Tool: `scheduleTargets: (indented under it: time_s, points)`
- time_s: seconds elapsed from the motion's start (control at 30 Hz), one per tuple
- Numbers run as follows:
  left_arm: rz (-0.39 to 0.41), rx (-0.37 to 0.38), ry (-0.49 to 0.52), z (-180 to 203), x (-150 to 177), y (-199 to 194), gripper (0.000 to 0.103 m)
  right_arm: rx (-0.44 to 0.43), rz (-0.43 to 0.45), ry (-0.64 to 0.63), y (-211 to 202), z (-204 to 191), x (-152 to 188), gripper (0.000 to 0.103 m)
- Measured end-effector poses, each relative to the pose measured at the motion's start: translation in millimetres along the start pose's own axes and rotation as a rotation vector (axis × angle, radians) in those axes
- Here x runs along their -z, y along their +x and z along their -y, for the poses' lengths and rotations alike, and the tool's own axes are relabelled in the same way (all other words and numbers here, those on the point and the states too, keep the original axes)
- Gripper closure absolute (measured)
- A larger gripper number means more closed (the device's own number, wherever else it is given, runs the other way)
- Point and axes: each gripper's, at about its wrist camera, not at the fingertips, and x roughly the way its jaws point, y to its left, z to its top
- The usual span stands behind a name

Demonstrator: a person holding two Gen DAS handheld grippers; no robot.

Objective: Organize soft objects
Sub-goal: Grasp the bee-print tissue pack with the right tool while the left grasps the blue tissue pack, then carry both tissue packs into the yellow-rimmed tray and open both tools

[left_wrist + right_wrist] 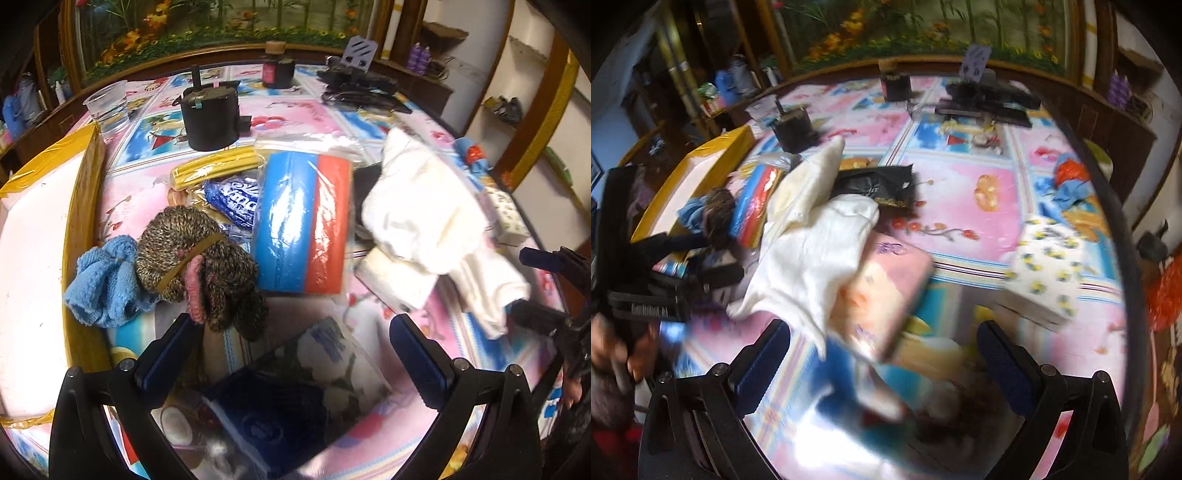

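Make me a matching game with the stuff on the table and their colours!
Things:
1. small towel
2. knitted bundle
3. foam rollers
4. crumpled cloth

Colours:
A. yellow
B. white
C. light blue
D. speckled brown with pink

Pairs: 1-C, 2-D, 3-A, 4-B

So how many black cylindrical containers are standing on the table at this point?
2. The larger black container stands beside the clear plastic cup; the smaller one with a pink label sits at the far edge. Clutter may hide others.
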Motion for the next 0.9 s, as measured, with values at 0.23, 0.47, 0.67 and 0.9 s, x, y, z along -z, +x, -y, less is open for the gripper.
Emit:
scheduleTargets:
  time_s: [0.23,0.47,0.67,0.9]
  points:
    - [0.089,0.069,0.059,-4.2,15.9,-33.3,0.001,0.107,0.115,0.274,-39.9,94.4,1.1,0.002]
    - [0.134,0.059,0.131,-5.5,26.5,-56.0,0.001,0.152,0.018,0.293,5.1,95.0,-28.1,0.012]
    - [0.113,0.062,0.155,-9.7,36.4,-55.4,0.001,0.231,-0.027,0.26,35.1,82.6,-37.4,0.046]
    - [0.065,0.023,0.262,7.4,31.0,-34.4,0.001,0.034,0.059,0.239,21.7,61.2,-32.1,0.047]
